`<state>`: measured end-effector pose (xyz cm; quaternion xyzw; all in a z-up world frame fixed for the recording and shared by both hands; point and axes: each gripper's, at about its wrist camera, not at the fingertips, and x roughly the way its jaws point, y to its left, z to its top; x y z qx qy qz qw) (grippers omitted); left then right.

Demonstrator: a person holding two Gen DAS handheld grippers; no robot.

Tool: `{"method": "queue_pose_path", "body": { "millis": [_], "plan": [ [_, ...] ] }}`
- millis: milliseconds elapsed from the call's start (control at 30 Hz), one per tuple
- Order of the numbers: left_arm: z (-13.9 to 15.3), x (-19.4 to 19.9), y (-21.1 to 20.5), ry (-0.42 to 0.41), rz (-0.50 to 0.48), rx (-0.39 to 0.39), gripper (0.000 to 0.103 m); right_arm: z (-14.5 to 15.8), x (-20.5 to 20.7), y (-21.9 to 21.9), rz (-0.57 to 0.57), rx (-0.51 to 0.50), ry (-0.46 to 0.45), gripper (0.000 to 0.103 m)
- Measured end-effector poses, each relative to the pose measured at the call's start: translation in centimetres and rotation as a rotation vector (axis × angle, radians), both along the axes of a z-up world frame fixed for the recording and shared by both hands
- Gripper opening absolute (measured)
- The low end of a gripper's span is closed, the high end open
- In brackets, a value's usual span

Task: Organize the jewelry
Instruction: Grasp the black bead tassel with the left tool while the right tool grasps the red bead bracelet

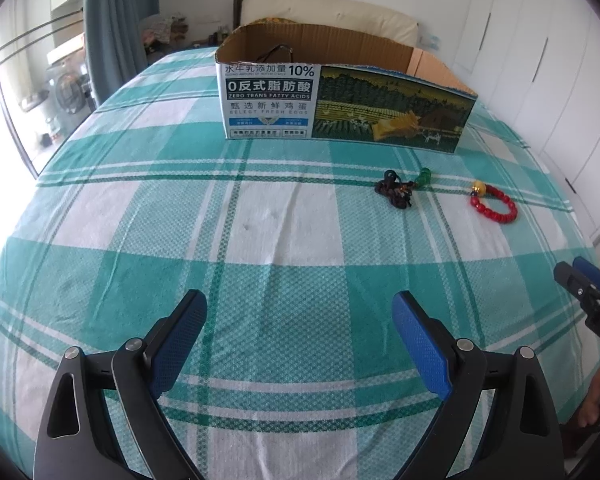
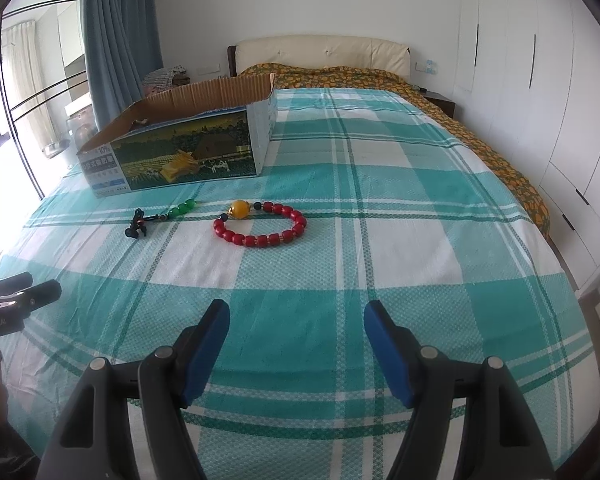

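A red bead bracelet [image 2: 262, 222] with one yellow bead lies on the teal checked bed sheet; it also shows in the left wrist view [image 1: 494, 202]. A dark cord with green beads [image 2: 162, 218] lies left of it, also in the left wrist view [image 1: 402, 188]. An open cardboard box [image 1: 340, 92] stands behind them, also in the right wrist view [image 2: 180, 144]; something dark lies inside it. My left gripper [image 1: 300, 320] is open and empty above the sheet. My right gripper [image 2: 296, 328] is open and empty, short of the bracelet.
The bed sheet [image 2: 380, 240] covers a wide bed with an orange patterned quilt [image 2: 480, 136] at its far right. White wardrobes [image 2: 560, 100] stand at the right. A blue curtain [image 2: 116, 32] and a window are at the left.
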<state>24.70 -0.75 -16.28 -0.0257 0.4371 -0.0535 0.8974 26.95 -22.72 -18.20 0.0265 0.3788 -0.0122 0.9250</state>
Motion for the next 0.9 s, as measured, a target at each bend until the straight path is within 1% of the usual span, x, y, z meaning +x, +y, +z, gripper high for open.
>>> {"method": "queue_pose_path", "body": {
  "millis": [167, 267, 400, 533, 567, 633, 700, 733, 767, 800, 833, 867, 900],
  "plan": [
    [0.6, 1.6, -0.9, -0.012, -0.022, -0.013, 0.094, 0.3, 1.3, -0.7, 0.012, 0.012, -0.005, 0.071],
    [1.0, 3.5, -2.2, -0.026, -0.062, -0.023, 0.094, 0.7, 2.8, -1.1, 0.036, 0.019, -0.013, 0.071],
    [0.4, 6.7, -4.4, -0.008, -0.125, 0.002, 0.093, 0.3, 5.1, -1.6, 0.092, 0.041, 0.025, 0.071],
    [-0.4, 9.1, -5.6, 0.010, -0.144, 0.045, 0.091, 0.3, 7.5, -1.6, 0.142, 0.032, 0.049, 0.071],
    [-0.7, 9.5, -5.8, 0.016, -0.148, 0.052, 0.089, 0.3, 8.1, -1.4, 0.163, 0.020, 0.055, 0.070],
    [-1.0, 10.0, -6.2, 0.026, -0.166, 0.065, 0.087, 0.2, 9.6, -0.3, 0.241, -0.014, 0.077, 0.069],
    [-1.3, 10.2, -6.5, 0.031, -0.187, 0.080, 0.084, -0.2, 10.9, 1.4, 0.349, -0.073, 0.107, 0.068],
    [-1.3, 10.2, -6.7, 0.019, -0.195, 0.092, 0.084, -0.5, 11.5, 2.1, 0.396, -0.119, 0.115, 0.068],
    [-1.3, 10.1, -6.8, 0.010, -0.209, 0.094, 0.080, -0.8, 12.1, 2.7, 0.432, -0.171, 0.121, 0.068],
    [-1.2, 10.0, -6.8, 0.006, -0.222, 0.090, 0.078, -0.8, 12.6, 2.9, 0.471, -0.184, 0.108, 0.068],
    [-1.1, 9.9, -6.8, 0.001, -0.229, 0.087, 0.073, -0.8, 13.3, 2.9, 0.496, -0.188, 0.113, 0.066],
    [-1.1, 9.8, -6.9, -0.004, -0.235, 0.084, 0.066, -1.0, 14.1, 3.0, 0.512, -0.199, 0.133, 0.066],
    [-1.0, 9.8, -6.9, -0.009, -0.242, 0.080, 0.061, -1.4, 14.8, 2.9, 0.541, -0.194, 0.158, 0.064]
  ]
}}
